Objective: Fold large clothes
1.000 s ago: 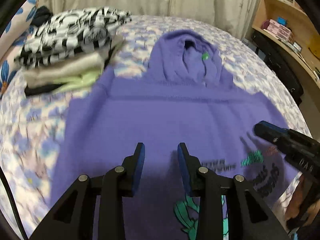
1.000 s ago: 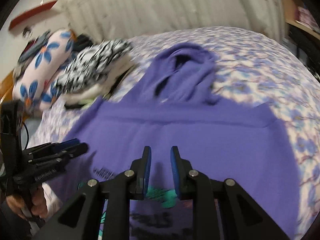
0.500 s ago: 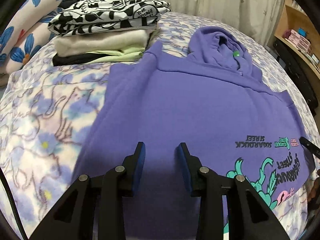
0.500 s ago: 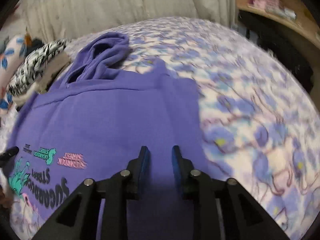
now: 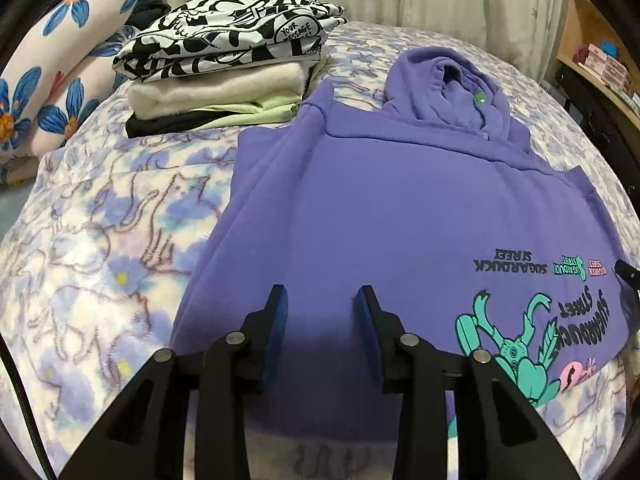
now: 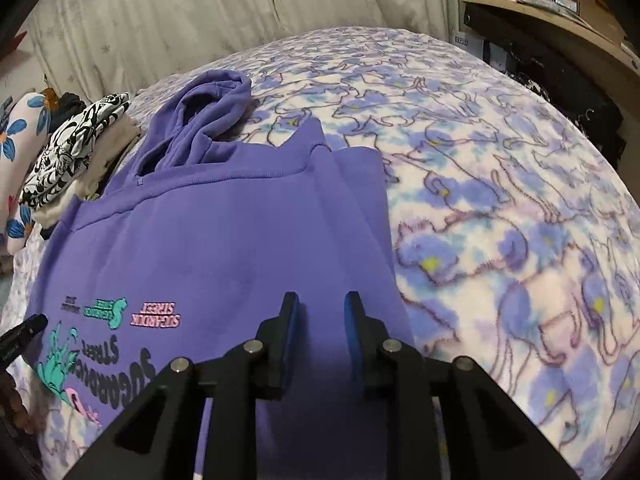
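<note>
Hoodie lies flat on the blanket, hood toward the curtain, just beside the folded stack. I see my left gripper over its left hem and right gripper over its right; both jaws have just been opening, gripping nothing.

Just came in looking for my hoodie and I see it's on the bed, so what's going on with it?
A person with a gripper in each hand is folding clothes. The purple hoodie lies flat on the floral blanket, sleeves already tucked in, printed side up. The left gripper and right gripper hang over its near edge, one toward each side, jaws just opening with nothing pinched between them. A stack of folded clothes sits beside the hood.
</note>
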